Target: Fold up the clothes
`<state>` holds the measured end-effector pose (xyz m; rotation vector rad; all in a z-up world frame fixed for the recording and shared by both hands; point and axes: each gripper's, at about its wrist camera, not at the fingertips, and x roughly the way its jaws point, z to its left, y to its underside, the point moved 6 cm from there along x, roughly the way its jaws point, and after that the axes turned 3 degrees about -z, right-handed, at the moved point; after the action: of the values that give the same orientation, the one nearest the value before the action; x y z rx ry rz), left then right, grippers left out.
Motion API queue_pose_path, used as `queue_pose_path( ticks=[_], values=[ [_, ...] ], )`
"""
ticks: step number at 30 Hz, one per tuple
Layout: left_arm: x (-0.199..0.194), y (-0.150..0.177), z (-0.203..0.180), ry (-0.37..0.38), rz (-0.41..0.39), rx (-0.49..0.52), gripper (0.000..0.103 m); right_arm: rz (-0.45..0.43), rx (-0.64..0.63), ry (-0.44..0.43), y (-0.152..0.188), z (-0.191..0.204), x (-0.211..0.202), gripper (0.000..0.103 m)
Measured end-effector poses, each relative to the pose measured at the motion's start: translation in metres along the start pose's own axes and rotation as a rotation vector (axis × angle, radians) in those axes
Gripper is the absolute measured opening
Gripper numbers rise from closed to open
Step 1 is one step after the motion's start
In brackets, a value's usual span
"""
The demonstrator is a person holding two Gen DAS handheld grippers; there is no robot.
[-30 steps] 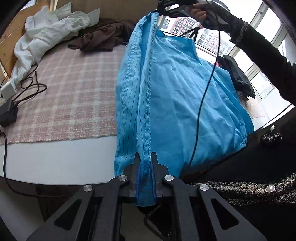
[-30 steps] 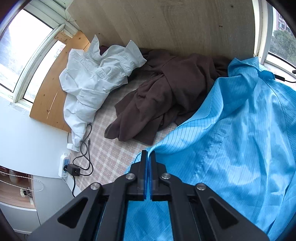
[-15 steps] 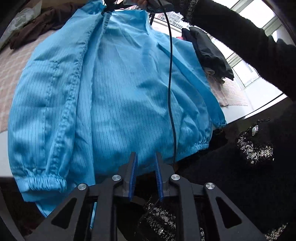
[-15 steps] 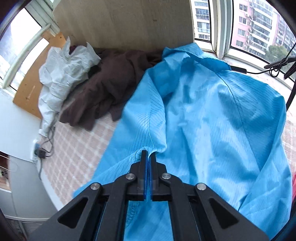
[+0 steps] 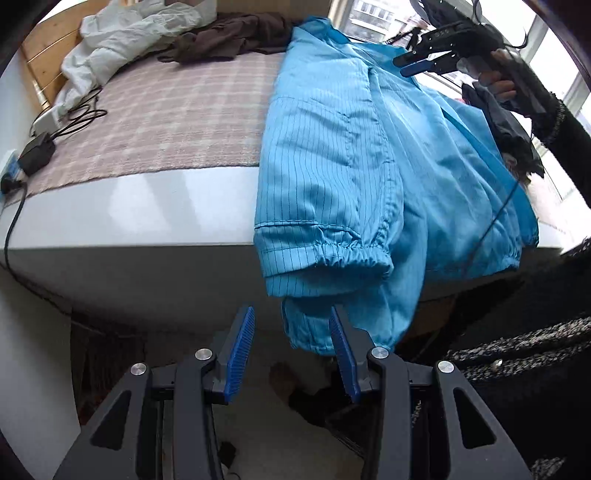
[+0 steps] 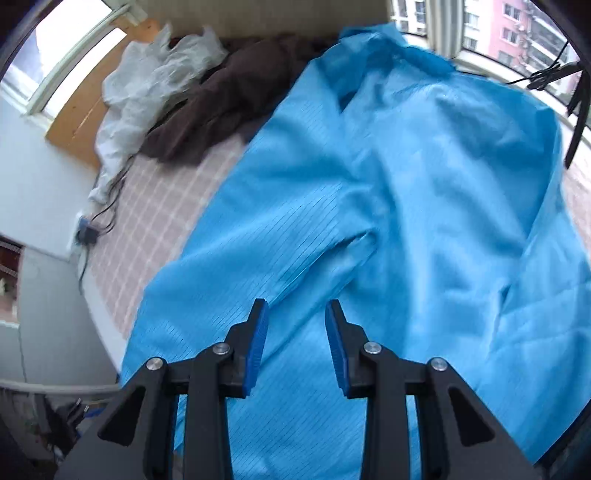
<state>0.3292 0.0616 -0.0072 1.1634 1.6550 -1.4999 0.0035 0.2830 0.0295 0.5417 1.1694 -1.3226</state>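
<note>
A bright blue pinstriped jacket [image 5: 354, 162] lies spread on the checked cloth, its hem and an elastic cuff [image 5: 347, 258] hanging over the table's near edge. My left gripper [image 5: 291, 332] is open below that edge, with the hanging hem just in front of its right pad and nothing held. The right gripper [image 5: 424, 61] appears far off above the jacket's collar end, held by a hand. In the right wrist view the jacket [image 6: 406, 206] fills the frame and my right gripper [image 6: 295, 325] hovers open above it, empty.
A brown garment [image 5: 229, 40] and a white garment [image 5: 122, 33] are piled at the far side of the checked cloth [image 5: 159, 118]. A power adapter [image 5: 35, 153] with cables sits at the left edge. A dark garment [image 5: 509, 125] lies right of the jacket. A black sleeve [image 5: 565, 133] reaches in.
Both grippers let go of the blue jacket and opened. The jacket, held up a second ago, now lies spread on the table. The left gripper dropped below the table edge.
</note>
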Motion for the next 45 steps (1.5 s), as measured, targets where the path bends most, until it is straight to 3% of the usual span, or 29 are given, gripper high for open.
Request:
queue_pose_path(
  ticks=[7, 11, 12, 13, 14, 15, 16, 17, 21, 25, 28, 32, 35, 39, 41, 45],
  values=[
    [0.030, -0.008, -0.004, 0.103, 0.002, 0.102, 0.040, 0.199, 0.003, -0.182, 0.121, 0.107, 0.060, 0.035],
    [0.019, -0.016, -0.014, 0.175, -0.047, 0.153, 0.037, 0.216, 0.056, -0.175, 0.140, 0.121, 0.081, 0.035],
    [0.014, -0.018, -0.017, 0.194, -0.066, 0.169, 0.028, 0.218, 0.069, -0.172, 0.144, 0.124, 0.085, 0.035],
    [0.010, -0.020, -0.020, 0.222, -0.078, 0.185, 0.009, 0.221, 0.082, -0.169, 0.149, 0.128, 0.090, 0.035],
    [0.006, -0.021, -0.022, 0.242, -0.083, 0.198, 0.001, 0.223, 0.096, -0.165, 0.153, 0.131, 0.095, 0.033],
    [0.004, -0.023, -0.024, 0.254, -0.081, 0.209, 0.001, 0.218, 0.104, -0.166, 0.154, 0.132, 0.095, 0.027],
    [0.002, -0.024, -0.026, 0.265, -0.078, 0.220, 0.001, 0.211, 0.111, -0.169, 0.154, 0.132, 0.094, 0.007],
    [0.000, -0.024, -0.028, 0.272, -0.070, 0.235, 0.001, 0.203, 0.118, -0.172, 0.153, 0.133, 0.093, 0.003],
    [0.000, -0.017, -0.039, 0.324, -0.043, 0.291, 0.002, 0.211, 0.072, -0.108, 0.157, 0.127, 0.081, 0.002],
    [0.011, 0.001, -0.036, 0.297, 0.078, 0.339, 0.005, 0.274, 0.073, -0.005, 0.165, 0.107, 0.080, 0.004],
    [-0.005, 0.005, -0.020, 0.266, 0.096, 0.352, 0.005, 0.286, 0.124, -0.027, 0.160, 0.100, 0.068, 0.005],
    [-0.034, -0.040, -0.013, 0.239, -0.021, 0.331, 0.016, 0.192, 0.078, -0.033, 0.144, 0.105, 0.035, 0.007],
    [-0.029, -0.079, -0.025, 0.249, -0.089, 0.348, 0.020, 0.144, 0.103, -0.034, 0.128, 0.096, 0.017, 0.009],
    [0.012, -0.097, -0.044, 0.235, -0.023, 0.377, 0.021, 0.087, 0.148, -0.006, 0.097, 0.065, -0.002, 0.015],
    [0.031, -0.091, -0.049, 0.218, 0.042, 0.381, 0.021, 0.038, 0.142, 0.020, 0.057, 0.044, -0.004, 0.024],
    [0.057, -0.083, -0.056, 0.188, 0.137, 0.364, 0.021, -0.059, 0.127, 0.062, -0.031, -0.001, -0.002, 0.031]
  ],
)
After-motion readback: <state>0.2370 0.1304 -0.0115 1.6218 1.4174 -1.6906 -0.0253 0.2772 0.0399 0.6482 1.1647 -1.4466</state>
